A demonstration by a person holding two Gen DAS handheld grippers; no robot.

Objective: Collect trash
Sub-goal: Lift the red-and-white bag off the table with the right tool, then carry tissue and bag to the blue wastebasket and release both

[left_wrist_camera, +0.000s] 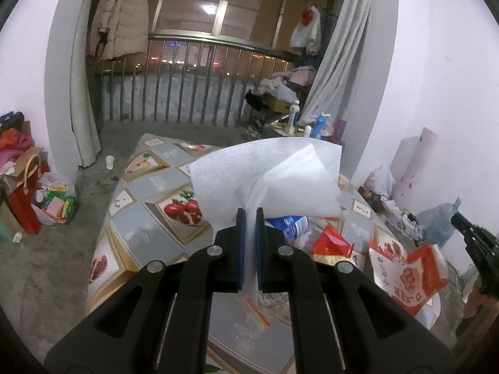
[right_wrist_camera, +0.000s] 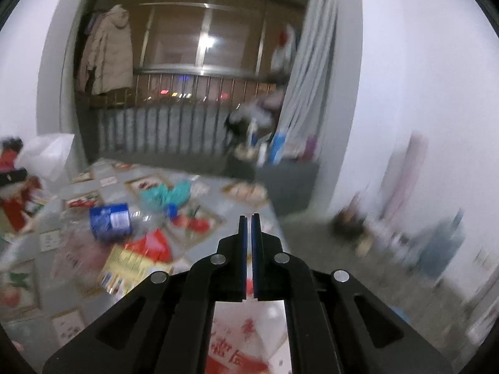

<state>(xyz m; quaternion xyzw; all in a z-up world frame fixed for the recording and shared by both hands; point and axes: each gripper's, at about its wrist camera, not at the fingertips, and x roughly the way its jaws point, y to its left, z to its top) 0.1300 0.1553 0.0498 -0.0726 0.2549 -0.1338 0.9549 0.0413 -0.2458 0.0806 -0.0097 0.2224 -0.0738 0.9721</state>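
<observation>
Pinching a white foam sheet (left_wrist_camera: 268,180) between the blue pads of the left tool (left_wrist_camera: 249,215), jaws nearly together with only the thin sheet in the gap; sheet fanning up and outward above the fingertips, lifted clear of the counter (left_wrist_camera: 149,187). Spread over that counter: a grey cloth printed with framed fruit pictures, a pomegranate panel just left of the tool. Lying behind and right of the left tool: a crushed clear bottle with a blue label (left_wrist_camera: 291,226), then a red wrapper (left_wrist_camera: 332,243) touching a gold-coloured packet under it. Hanging over the counter's right edge: a white bag with red print (left_wrist_camera: 405,277). Showing at the far right edge of the left wrist view: the right tool (left_wrist_camera: 474,237), dark and partly cut off. Standing on the concrete floor by the left curtain: a small white cup (left_wrist_camera: 109,162). Heaped against the left wall: paper bags and coloured scraps.

Closed fully in the right wrist view: right tool (right_wrist_camera: 249,218), pads almost touching at the tips, nothing visible between the fingertips. Blurred throughout, that view. Lying to its left on the counter (right_wrist_camera: 218,243): the blue-labelled bottle (right_wrist_camera: 110,221), a teal crumpled item (right_wrist_camera: 168,194), the red wrapper (right_wrist_camera: 152,244) over the yellow packet. Sitting directly beneath the right tool: the white bag with red characters (right_wrist_camera: 246,339); contact between bag and tool impossible to tell.
</observation>
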